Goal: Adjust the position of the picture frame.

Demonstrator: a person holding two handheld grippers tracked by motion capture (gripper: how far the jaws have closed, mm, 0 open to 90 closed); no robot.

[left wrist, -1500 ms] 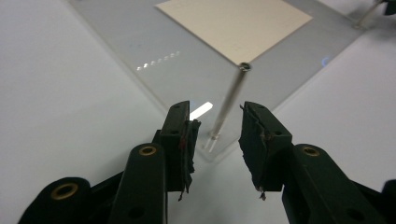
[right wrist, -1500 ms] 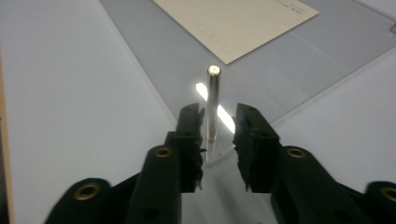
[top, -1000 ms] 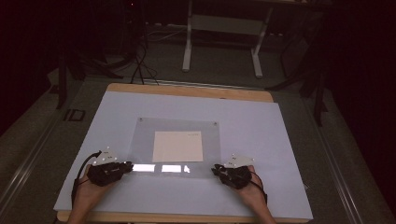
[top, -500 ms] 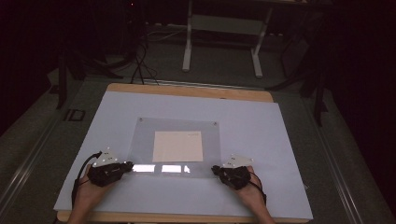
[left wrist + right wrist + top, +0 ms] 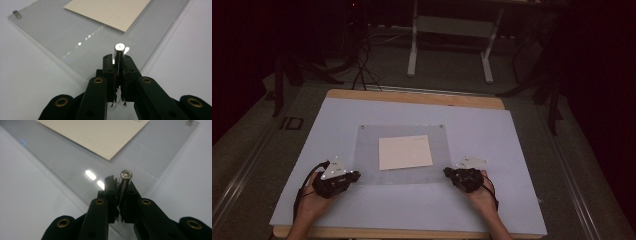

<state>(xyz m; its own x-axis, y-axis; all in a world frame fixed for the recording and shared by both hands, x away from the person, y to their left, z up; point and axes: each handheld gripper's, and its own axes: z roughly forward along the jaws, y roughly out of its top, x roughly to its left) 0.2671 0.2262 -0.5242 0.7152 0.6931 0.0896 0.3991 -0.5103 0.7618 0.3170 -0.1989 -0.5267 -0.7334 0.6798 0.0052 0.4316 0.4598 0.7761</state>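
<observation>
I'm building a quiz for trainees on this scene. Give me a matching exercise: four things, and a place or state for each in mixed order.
1. clear plate
2. cream sheet
3. left gripper
4. small pin

a. shut on a metal pin
b. at a far plate corner
c. lies on the table
d. middle of the plate

Pairs: 1-c, 2-d, 3-a, 4-b

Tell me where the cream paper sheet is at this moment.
In the high view the cream paper sheet lies in the middle of the clear plate, between the left gripper and the right gripper.
</observation>
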